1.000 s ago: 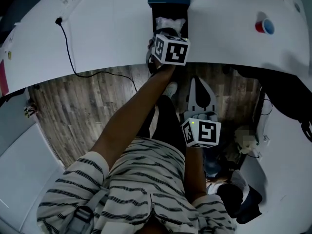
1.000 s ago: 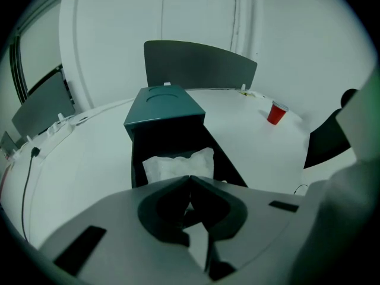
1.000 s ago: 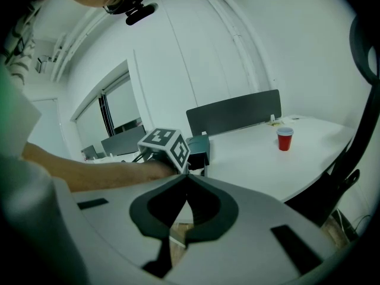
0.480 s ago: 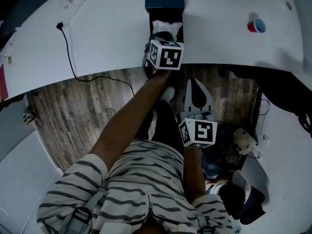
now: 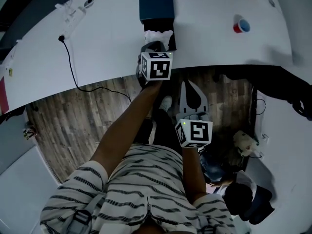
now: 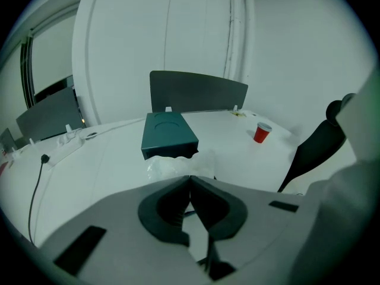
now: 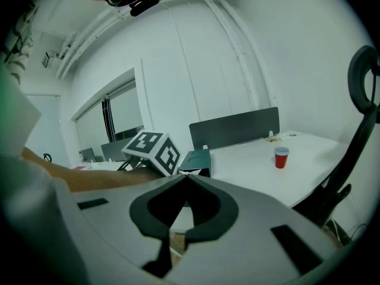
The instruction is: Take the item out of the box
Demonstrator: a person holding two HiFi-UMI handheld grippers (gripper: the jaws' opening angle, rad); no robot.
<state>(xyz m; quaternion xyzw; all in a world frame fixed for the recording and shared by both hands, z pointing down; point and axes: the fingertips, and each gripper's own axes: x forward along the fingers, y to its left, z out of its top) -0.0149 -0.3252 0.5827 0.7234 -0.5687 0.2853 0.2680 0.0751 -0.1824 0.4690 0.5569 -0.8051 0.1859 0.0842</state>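
**Views.** The head view takes in the white table [image 5: 107, 38], with the dark teal box [image 5: 156, 4] at top centre. A plastic-wrapped white item [image 5: 157, 36] lies at the box's open near end, partly out of it. A black cable [image 5: 68, 57] runs across the table at upper left, and wood floor [image 5: 73, 116] shows below the table edge.

Only the gripper views show the dark partition screen [image 7: 234, 128] behind the table and the black chair [image 6: 320, 141] at the right. The red cup [image 5: 240, 26] appears in all three views.

The left gripper view shows the left gripper [image 6: 190, 177] with its jaw tips pressed together on the near edge of the item's wrap. The head view hides this contact under the marker cube [image 5: 155, 66]. The right gripper view shows the right gripper [image 7: 185, 176] with its jaws together and nothing between them. It also shows the left gripper's cube just in front of the box.

**Change.** Against one second ago, the box, the cup and both grippers sit lower and further left in the head view, and more of the box top is visible. The left cube has drawn slightly nearer the table edge.

**Pose.** The left arm [image 5: 122, 135] is stretched forward, its gripper over the table edge. The right gripper is held low, close to the striped shirt [image 5: 141, 189], above the floor and pointing toward the table.
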